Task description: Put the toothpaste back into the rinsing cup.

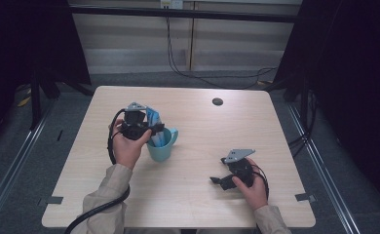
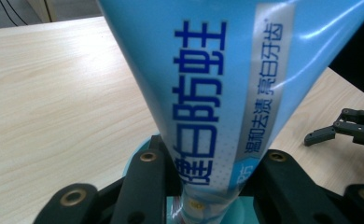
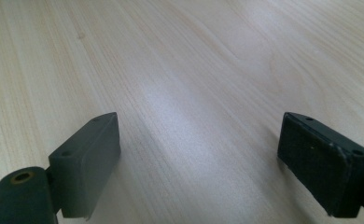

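A light blue toothpaste tube [image 1: 153,118] with dark blue lettering stands tilted, its lower end inside a teal mug [image 1: 161,147] at the table's middle left. My left gripper [image 1: 154,130] is shut on the tube just above the mug's rim. In the left gripper view the tube [image 2: 217,93] rises between the two black jaws, which press on its narrow lower part, and the mug's teal rim [image 2: 132,162] shows below. My right gripper [image 1: 217,180] rests low on the table at the front right, open. Nothing is between its pads [image 3: 91,154].
The pale wooden table [image 1: 202,131] has a small dark round hole cover [image 1: 218,101] near its far edge. Black cables hang behind the table. My right gripper [image 2: 343,129] also appears far off at the right of the left gripper view.
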Tool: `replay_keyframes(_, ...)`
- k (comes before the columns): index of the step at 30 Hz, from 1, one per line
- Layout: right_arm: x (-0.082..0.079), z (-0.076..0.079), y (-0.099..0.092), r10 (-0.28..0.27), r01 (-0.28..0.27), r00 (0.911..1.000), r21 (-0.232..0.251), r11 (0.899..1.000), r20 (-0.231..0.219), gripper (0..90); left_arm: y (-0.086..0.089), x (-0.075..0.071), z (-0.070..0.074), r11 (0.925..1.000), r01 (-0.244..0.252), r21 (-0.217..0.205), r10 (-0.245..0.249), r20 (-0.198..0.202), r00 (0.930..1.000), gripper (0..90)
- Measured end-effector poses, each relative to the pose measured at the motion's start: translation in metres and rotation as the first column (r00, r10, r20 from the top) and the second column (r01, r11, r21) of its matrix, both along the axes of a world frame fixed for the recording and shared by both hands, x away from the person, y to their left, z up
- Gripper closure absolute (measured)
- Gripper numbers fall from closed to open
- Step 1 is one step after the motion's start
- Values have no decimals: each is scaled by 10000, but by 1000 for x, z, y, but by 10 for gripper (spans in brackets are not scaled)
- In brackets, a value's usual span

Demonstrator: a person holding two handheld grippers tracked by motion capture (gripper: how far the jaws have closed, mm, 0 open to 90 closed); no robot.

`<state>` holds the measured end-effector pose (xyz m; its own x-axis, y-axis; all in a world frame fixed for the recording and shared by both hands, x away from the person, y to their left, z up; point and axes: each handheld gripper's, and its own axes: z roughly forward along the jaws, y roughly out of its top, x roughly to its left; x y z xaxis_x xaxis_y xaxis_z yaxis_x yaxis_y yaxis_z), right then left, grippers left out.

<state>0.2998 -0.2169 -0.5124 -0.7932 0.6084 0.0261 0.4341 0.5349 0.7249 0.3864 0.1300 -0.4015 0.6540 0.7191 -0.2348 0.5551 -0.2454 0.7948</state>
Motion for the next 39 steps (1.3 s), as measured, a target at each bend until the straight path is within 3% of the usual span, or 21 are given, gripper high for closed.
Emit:
replay_keyframes(14, 0, 0, 0, 3, -3, 10000, 1, 10000, -4, 128, 0, 1, -2, 9999, -38, 129, 38, 41, 10000, 712)
replay_keyframes(24, 0, 0, 0, 34, -34, 10000, -1, 10000, 3, 128, 2, 2, -3, 9995, -285, 134, 283, 154, 9995, 699)
replay_keyframes(31, 0, 0, 0, 41, -41, 10000, 1, 10000, 0, 128, 4, 2, -4, 9986, -384, 367, 371, 340, 9987, 672)
replay_keyframes(39, 0, 0, 0, 47, -47, 10000, 2, 10000, 1, 128, 7, 3, -6, 9980, -525, 363, 515, 281, 9983, 664)
